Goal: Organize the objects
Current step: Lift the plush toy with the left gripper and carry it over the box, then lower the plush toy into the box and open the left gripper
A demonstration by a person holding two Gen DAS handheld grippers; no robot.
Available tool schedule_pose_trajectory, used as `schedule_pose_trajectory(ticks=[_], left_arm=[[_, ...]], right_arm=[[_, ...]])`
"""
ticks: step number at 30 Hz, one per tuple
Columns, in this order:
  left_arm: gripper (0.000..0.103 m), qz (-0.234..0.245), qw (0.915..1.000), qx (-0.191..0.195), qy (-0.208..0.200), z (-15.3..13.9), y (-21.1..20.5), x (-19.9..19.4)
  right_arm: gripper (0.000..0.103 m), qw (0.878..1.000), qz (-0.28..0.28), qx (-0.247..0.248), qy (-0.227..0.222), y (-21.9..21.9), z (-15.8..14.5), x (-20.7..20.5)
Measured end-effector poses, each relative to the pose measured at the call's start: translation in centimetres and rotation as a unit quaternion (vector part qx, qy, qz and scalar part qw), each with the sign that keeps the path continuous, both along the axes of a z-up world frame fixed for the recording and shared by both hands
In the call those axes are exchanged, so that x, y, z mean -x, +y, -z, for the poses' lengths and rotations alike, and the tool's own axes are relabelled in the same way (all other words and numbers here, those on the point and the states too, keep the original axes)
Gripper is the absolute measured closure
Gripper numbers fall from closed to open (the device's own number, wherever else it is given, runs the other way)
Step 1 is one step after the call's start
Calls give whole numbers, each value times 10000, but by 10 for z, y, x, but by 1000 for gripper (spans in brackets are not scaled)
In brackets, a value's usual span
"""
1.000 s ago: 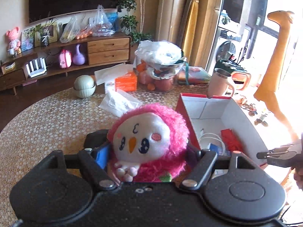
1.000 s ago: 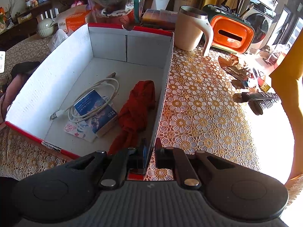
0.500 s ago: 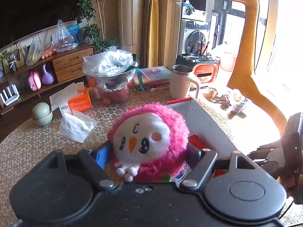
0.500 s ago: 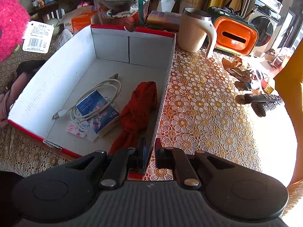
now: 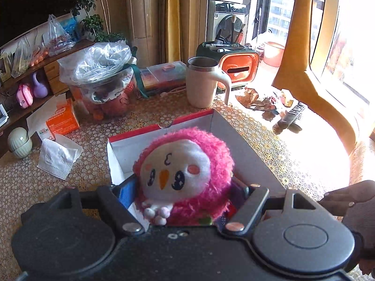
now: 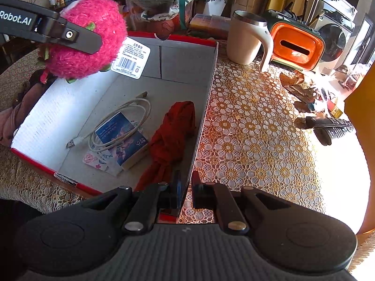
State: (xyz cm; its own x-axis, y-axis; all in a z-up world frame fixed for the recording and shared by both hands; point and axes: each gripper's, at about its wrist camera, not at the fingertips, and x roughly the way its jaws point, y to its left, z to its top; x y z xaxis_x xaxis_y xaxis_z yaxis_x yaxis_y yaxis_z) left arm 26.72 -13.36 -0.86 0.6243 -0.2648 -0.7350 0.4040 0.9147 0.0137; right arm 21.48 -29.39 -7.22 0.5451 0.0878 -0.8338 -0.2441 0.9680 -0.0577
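My left gripper (image 5: 185, 189) is shut on a pink plush bird (image 5: 180, 171) with a white face, held wide between the fingers. In the right wrist view the plush (image 6: 93, 44) hangs above the far left corner of the red-rimmed cardboard box (image 6: 187, 63), its white tag dangling. Inside the box lie a white cable (image 6: 121, 119), a blue booklet (image 6: 121, 138) and a red cloth (image 6: 173, 131). My right gripper (image 6: 186, 187) is shut on the box's right wall at the near corner.
A beige mug (image 6: 246, 39) and an orange case (image 6: 296, 46) stand beyond the box. Remote controls (image 6: 332, 126) lie at the right. An orange tissue pack (image 5: 62, 119), a loose tissue (image 5: 58, 159) and a plastic-covered bowl (image 5: 103, 70) sit at the left. A gloved hand (image 5: 351, 199) holds the right gripper.
My left gripper has carried the plush to the right, from beside the box to above its far left part. The right gripper has kept still on the box wall.
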Motion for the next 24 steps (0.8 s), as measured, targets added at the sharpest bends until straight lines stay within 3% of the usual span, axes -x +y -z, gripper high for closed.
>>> schedule_pose_trajectory(ticks=[7, 24], left_arm=[[27, 96, 9990, -438, 16, 29, -26, -27], [25, -31, 9964, -477, 698, 86, -38, -54]], right_arm=[[95, 10000, -17, -29, 12, -2, 2, -1], [95, 10000, 26, -74, 41, -3, 4, -1]])
